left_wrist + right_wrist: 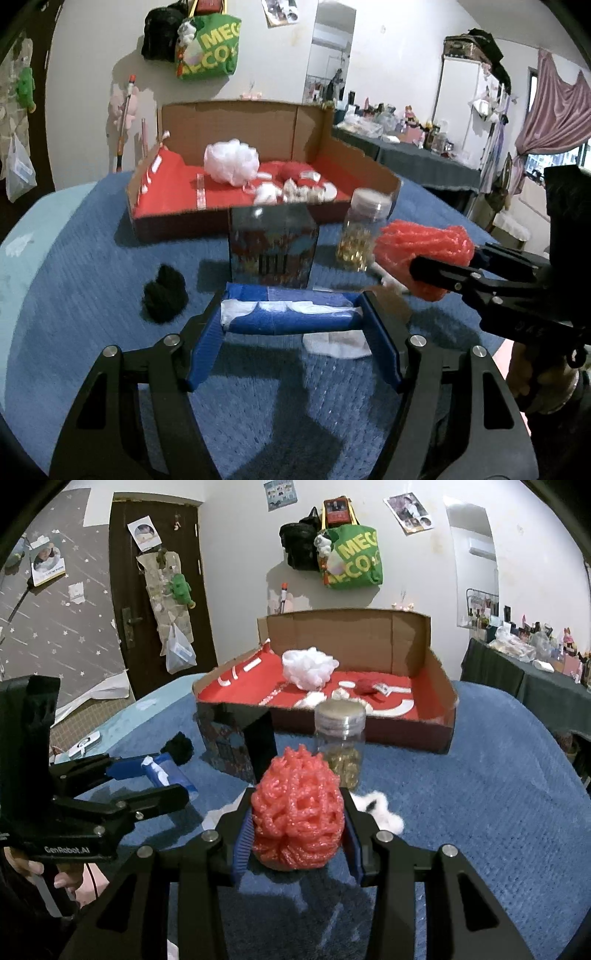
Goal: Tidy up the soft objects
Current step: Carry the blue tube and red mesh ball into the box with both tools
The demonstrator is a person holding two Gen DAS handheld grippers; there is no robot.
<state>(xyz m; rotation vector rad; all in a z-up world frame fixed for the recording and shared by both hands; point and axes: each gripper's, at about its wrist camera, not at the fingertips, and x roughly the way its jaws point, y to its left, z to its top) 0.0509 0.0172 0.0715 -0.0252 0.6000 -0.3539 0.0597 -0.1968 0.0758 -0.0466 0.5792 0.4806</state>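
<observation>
Gripping a blue packet edged with white, the left gripper is pressing its two blue pads against the packet's ends above the blue blanket. The left wrist view alone is showing a white scrap lying just under that packet. The right wrist view alone is showing a white fluffy piece lying on the blanket beside the right finger. The right gripper is squeezing a coral foam net, a rounded lump of open, looping mesh bulging up between the pads. Ahead, a black tuft is resting on the blanket, near a dark printed box and a lidded jar. Behind them a cardboard tray with a red floor is holding a white mesh puff.
</observation>
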